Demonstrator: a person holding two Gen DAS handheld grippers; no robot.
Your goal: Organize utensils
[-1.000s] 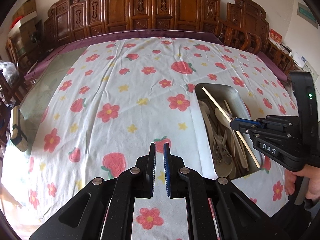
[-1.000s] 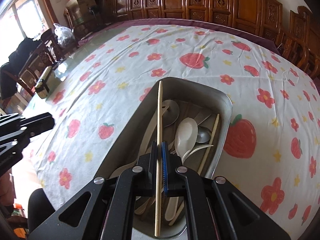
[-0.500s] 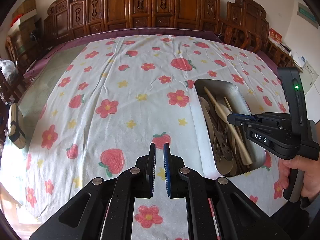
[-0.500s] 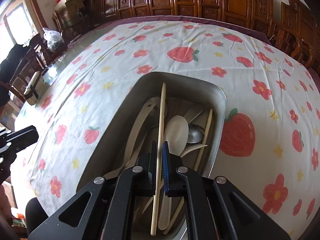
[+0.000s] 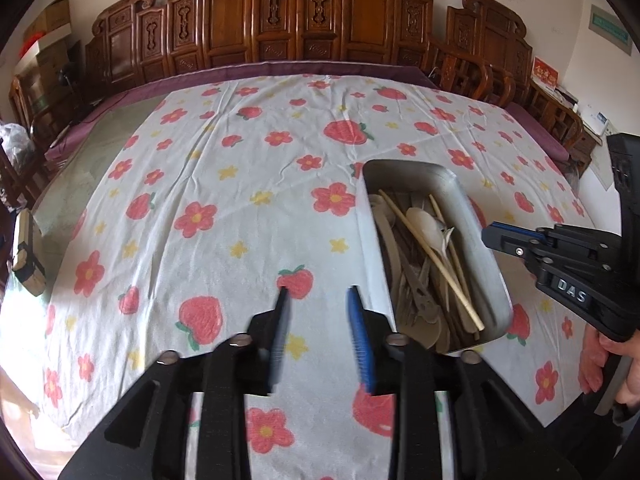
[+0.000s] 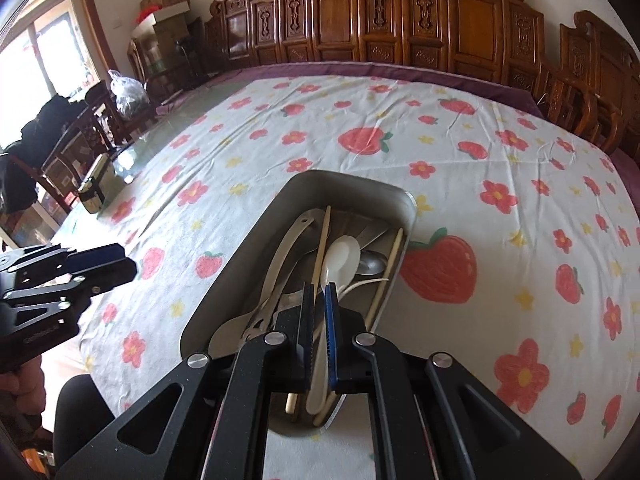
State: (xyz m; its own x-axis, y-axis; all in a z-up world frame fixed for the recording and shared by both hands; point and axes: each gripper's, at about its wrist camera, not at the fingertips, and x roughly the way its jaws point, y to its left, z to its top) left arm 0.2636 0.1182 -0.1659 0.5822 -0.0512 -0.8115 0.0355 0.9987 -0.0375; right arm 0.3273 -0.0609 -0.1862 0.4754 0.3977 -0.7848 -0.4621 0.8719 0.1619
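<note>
**A:** Start at the left. What is the left gripper (image 5: 316, 292) doing?

**B:** Its jaws are opening, with nothing between them. It hangs over the white strawberry-and-flower tablecloth (image 5: 240, 200). The rectangular grey metal tray (image 5: 408, 165) of mixed utensils sits at about two o'clock from it.

**A:** And the utensil to watch?

**B:** The long pale wooden chopstick (image 5: 430, 256) lies on top of the pile inside the tray. In the left wrist view its long axis runs from eleven o'clock to five o'clock, with the near end by the tray's front rim. A white plastic spoon (image 5: 424, 220) rests just beside it, with its bowl toward the far end.

**A:** The right gripper (image 6: 319, 286)?

**B:** It is pressed nearly together and seems to pinch nothing. It hovers over the tray's near half.

**A:** So how should the next pick go?

**B:** I'd judge sorting has barely begun. Bring the spread left jaws in across the chopstick's axis, near its middle. Close on that one stick only and lift it straight up, so the spoon and forks stay put.
</note>
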